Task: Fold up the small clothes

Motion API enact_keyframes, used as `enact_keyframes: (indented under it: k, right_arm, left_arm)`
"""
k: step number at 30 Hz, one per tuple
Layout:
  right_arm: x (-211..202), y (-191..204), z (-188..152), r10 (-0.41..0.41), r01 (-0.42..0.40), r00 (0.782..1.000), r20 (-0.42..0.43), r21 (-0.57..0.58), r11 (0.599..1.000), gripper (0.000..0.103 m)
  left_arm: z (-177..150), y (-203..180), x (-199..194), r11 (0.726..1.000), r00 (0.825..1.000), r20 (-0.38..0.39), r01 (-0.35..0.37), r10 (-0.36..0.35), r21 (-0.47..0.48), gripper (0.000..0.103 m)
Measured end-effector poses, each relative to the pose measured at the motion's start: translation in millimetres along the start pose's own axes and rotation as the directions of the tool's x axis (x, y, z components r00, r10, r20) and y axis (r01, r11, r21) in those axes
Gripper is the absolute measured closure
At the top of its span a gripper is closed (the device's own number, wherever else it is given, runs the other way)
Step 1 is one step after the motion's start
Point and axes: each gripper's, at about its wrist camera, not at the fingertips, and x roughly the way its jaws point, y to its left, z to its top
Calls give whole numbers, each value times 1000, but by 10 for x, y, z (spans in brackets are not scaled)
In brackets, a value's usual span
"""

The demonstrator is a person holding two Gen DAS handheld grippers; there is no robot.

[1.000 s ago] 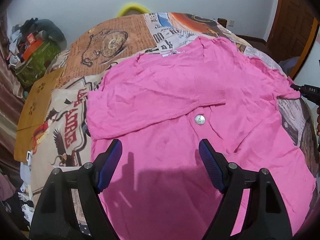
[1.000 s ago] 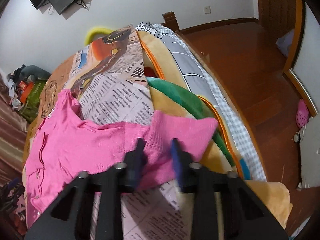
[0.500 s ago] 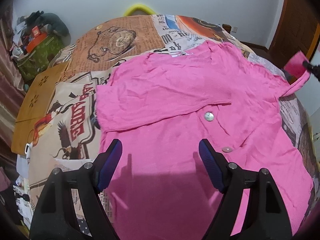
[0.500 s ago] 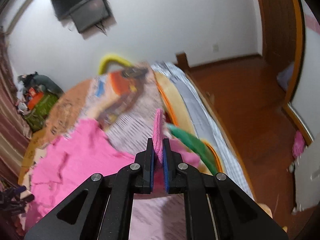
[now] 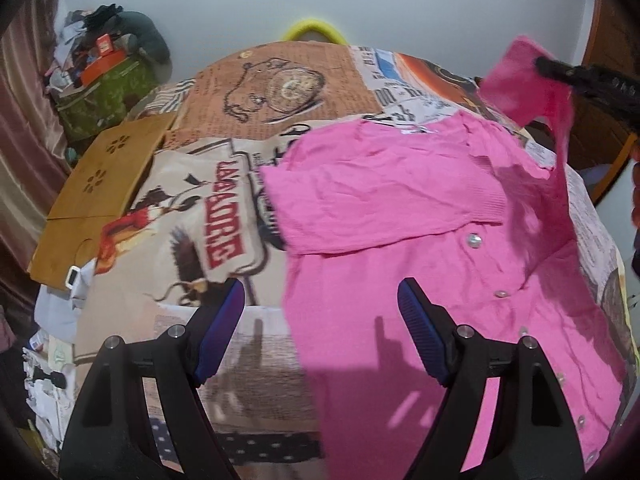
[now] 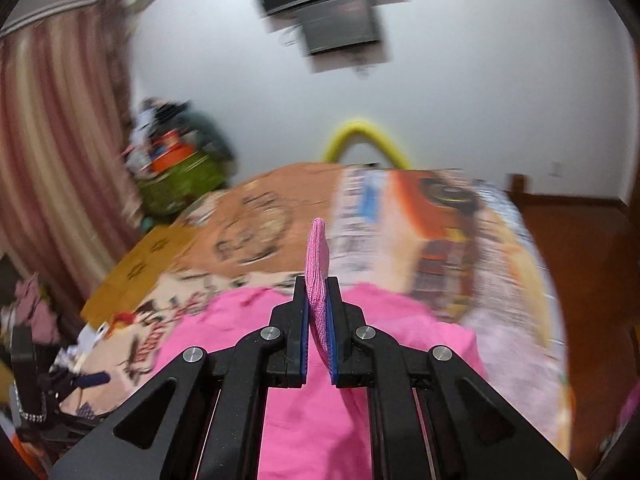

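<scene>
A pink buttoned cardigan (image 5: 400, 216) lies spread on the bed, its left sleeve folded across the chest. My left gripper (image 5: 320, 312) is open and empty, hovering over the cardigan's lower left edge. My right gripper (image 6: 317, 296) is shut on the cardigan's right sleeve cuff (image 6: 317, 252) and holds it up in the air. In the left wrist view that sleeve (image 5: 528, 80) is lifted above the cardigan's right side, with the right gripper (image 5: 548, 67) at the upper right. The cardigan's body (image 6: 320, 400) lies below the right gripper.
The bed has a printed newspaper-pattern cover (image 5: 224, 208). A brown cardboard sheet (image 5: 104, 184) lies at the bed's left edge. A cluttered green box (image 5: 108, 88) stands beyond it by a curtain. A wooden door (image 5: 608, 92) is at the right.
My right gripper has lifted the sleeve cuff higher and swung it left over the cardigan. My left gripper has drifted left, towards the cardigan's left edge, still open.
</scene>
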Motion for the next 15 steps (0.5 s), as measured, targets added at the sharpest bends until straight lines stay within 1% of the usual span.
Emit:
enact_keyframes:
  k: [2,4,6,8,9,11,13,14,15]
  right_arm:
    - [200,209,-100,57,-59,997,-54,-39,998,97]
    - [387,381,-239,98,-105,989,-113,-60,993,96]
    - [594,498,-418,136,-155,969,-207,-78,985,96]
    - [771,572,-640,135,-175,942,-308,-108,979,96]
    - [808,581,-727,134,-180,931,-340,-108,978,95]
    - [862,569,-875,139,-195,902,-408,-98,976,92]
    - [814,550,-940,156,-214,886,-438,-86,973,88]
    - [757,529,-956,161,-219,882,-443,-83,972,84]
    - [677,491,-963,162,-220,885,-437,-85,972,80]
  left_arm:
    - [0,70,-7,1000,1000,1,-14,14,-5,24]
    - [7,128,-11,1000,1000,1,-20,20,-15,24]
    - [12,171,-13,999,1000,0,-17,17,-29,24]
    - [21,186,-6,999,1000,-3,-13,13,-40,24]
    - [28,180,1,999,1000,-6,-8,7,-43,24]
    - [46,147,13,999,1000,-11,7,-8,-44,24]
    - [68,107,27,999,999,-17,29,-29,-43,24]
    - [89,79,37,998,999,-21,43,-44,-46,24]
    - [104,55,42,997,998,-25,54,-56,-49,24]
